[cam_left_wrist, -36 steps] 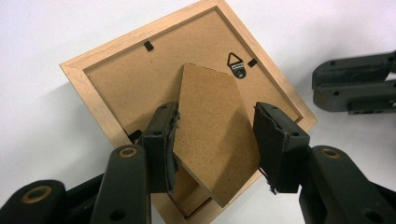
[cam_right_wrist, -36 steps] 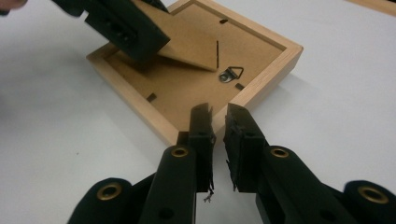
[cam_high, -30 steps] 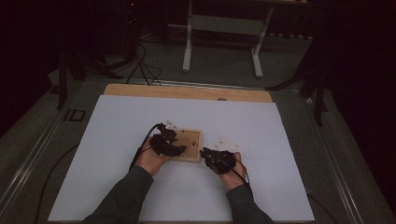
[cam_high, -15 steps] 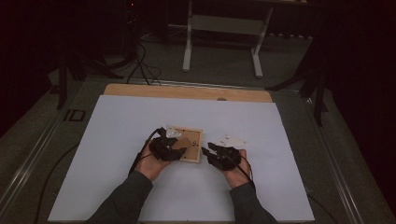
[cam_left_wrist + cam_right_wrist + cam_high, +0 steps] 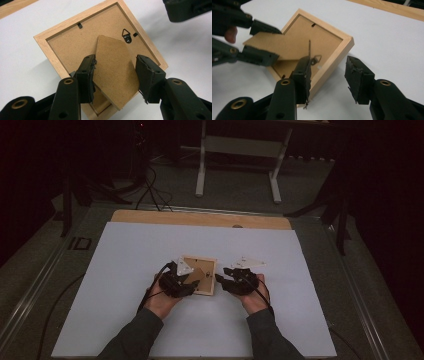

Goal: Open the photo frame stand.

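- Lying face down on the white table sheet (image 5: 125,270), near its middle, the wooden picture frame (image 5: 207,265) shows its brown backing board, with the person's two hands on either side of it
- Clamped on the frame's fold-out stand (image 5: 113,75), the left gripper (image 5: 116,77) has one pad on each long edge of that flap and lifts it clear of the backing, as the right gripper view shows from the side
- Just opened, the right gripper (image 5: 328,80) now has its jaws apart with nothing between the pads; a second ago it sat lower and close against the frame's right edge, and it has since drawn up and away a little to the right
- One black jaw of it stands in front of the frame's corner, close to the small metal hanger (image 5: 317,59), without pinching anything
- Judging by this, the right hand's part is over for now, and the stand rests wholly with the left gripper, which can swing it out further
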Available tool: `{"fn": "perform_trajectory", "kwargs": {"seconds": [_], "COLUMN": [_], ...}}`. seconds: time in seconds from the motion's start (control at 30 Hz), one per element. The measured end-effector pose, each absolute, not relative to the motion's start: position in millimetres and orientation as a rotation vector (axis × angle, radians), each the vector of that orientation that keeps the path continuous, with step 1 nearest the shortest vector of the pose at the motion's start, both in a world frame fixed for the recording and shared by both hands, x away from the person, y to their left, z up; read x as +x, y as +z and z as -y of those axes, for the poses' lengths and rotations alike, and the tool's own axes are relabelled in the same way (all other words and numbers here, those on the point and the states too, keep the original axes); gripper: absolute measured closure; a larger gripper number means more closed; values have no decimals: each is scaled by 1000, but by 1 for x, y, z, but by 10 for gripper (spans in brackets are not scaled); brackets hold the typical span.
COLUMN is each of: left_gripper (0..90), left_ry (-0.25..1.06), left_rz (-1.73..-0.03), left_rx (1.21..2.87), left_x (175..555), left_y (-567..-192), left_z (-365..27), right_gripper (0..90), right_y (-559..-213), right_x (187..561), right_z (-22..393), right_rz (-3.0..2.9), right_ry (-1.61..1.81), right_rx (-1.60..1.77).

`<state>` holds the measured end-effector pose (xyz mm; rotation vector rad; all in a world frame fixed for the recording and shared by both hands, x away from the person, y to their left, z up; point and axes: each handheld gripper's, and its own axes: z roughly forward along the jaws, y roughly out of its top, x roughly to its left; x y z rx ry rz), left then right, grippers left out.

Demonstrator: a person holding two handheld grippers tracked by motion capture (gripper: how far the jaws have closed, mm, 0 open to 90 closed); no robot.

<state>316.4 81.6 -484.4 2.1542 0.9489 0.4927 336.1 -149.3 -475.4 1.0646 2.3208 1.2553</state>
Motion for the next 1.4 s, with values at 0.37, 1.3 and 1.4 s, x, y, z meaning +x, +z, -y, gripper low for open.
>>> {"fn": "perform_trajectory", "kwargs": {"seconds": [0.37,1.3,1.4], "left_gripper": [522,521,520], "left_ry": [524,637,650], "left_rz": [-946,-897,-883], "left_rx": [2132,2078,2077], "left_x": [310,292,291], "left_y": [-487,-497,-498], "left_z": [-82,-82,-83], "right_gripper": [537,497,478], "right_y": [-471,-488,-490], "right_x": [351,383,386], "right_z": [152,133,133], "right_rz": [-2304,-2392,-2413], "right_ry": [1302,1307,1320], "right_rx": [1115,1194,1201]}}
